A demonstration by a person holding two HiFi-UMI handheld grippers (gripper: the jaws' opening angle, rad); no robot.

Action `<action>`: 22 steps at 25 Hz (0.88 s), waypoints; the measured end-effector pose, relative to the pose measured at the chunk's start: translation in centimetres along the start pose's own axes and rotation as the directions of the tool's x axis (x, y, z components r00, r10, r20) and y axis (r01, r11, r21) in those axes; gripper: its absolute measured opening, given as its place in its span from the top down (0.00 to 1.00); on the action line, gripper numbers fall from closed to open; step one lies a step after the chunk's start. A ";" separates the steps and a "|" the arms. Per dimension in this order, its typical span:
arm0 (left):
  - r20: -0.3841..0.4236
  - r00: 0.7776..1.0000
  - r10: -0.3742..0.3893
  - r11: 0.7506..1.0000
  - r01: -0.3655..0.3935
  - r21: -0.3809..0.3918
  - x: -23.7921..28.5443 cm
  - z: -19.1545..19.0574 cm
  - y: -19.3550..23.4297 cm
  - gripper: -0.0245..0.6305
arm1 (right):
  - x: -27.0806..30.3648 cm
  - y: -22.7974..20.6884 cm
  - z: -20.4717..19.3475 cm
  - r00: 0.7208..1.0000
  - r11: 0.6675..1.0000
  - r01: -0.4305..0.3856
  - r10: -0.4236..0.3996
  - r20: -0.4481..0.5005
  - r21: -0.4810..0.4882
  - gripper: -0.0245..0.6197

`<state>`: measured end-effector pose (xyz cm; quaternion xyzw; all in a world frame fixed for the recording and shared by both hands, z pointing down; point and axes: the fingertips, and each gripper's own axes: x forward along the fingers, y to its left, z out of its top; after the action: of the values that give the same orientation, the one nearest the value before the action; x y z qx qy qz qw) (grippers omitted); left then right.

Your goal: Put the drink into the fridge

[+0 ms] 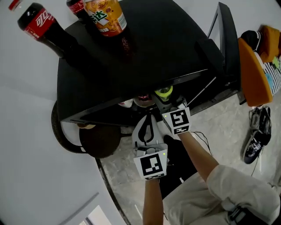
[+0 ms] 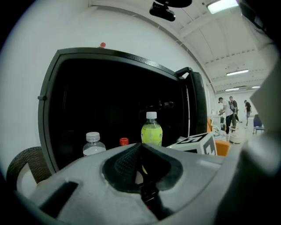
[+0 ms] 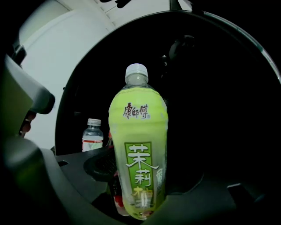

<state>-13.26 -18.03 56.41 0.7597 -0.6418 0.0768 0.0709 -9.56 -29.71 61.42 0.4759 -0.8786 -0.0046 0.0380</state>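
Drink: green tea bottle (image 3: 138, 145) with a white cap, upright, held at the mouth of the fridge. The dark interior lies behind it. Whether its base rests on a shelf cannot be told.
Right gripper (image 3: 140, 193): clenched on the lower half of the green tea bottle, one jaw on each side. In the head view it (image 1: 169, 103) reaches in under the front edge of the fridge top.
Left gripper (image 2: 140, 149): jaws pressed together with nothing between them. In the head view it (image 1: 148, 127) hangs just behind and left of the right gripper, outside the fridge.
Fridge (image 1: 145, 52): black and low, with its door (image 1: 226, 39) swung open to the right.
Inside the fridge: a clear water bottle (image 2: 93, 144) and a red cap (image 2: 124, 141) stand left of the green tea bottle (image 2: 151, 132).
On the fridge top: a cola bottle (image 1: 44, 28), a second cola bottle (image 1: 77, 8) and an orange drink bottle (image 1: 105, 15), near the far edge.
Floor: pale stone, with dark shoes (image 1: 257, 140) to the right, well apart from the fridge.
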 end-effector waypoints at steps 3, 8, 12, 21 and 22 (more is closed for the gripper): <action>-0.009 1.000 -0.012 1.000 0.012 0.020 1.0 -1.1 0.5 0.95 | 1.3 -1.2 -0.9 0.998 0.998 0.060 -0.060 0.008 0.012 0.48; -0.015 1.000 -0.015 0.999 0.016 0.036 2.1 -2.1 1.4 0.95 | 2.8 -1.9 -2.4 0.996 0.996 0.087 -0.088 0.005 0.028 0.48; -0.029 0.999 -0.014 0.999 0.015 0.031 2.2 -2.6 1.8 0.95 | 3.0 -2.2 -3.1 0.994 0.994 0.107 -0.107 0.001 0.037 0.48; -0.034 0.999 -0.017 0.998 0.019 0.061 1.3 -1.7 1.0 0.95 | 2.8 -2.2 -3.5 0.990 0.985 0.136 -0.131 -0.055 0.108 0.48; -0.031 0.999 -0.015 0.997 0.017 0.070 1.1 -1.4 0.8 0.95 | 2.5 -2.1 -3.6 0.989 0.985 0.138 -0.132 -0.064 0.105 0.48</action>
<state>-13.96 -18.92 57.99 0.7657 -0.6313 0.1103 0.0546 -8.94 -32.87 65.08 0.5355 -0.8420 0.0542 0.0364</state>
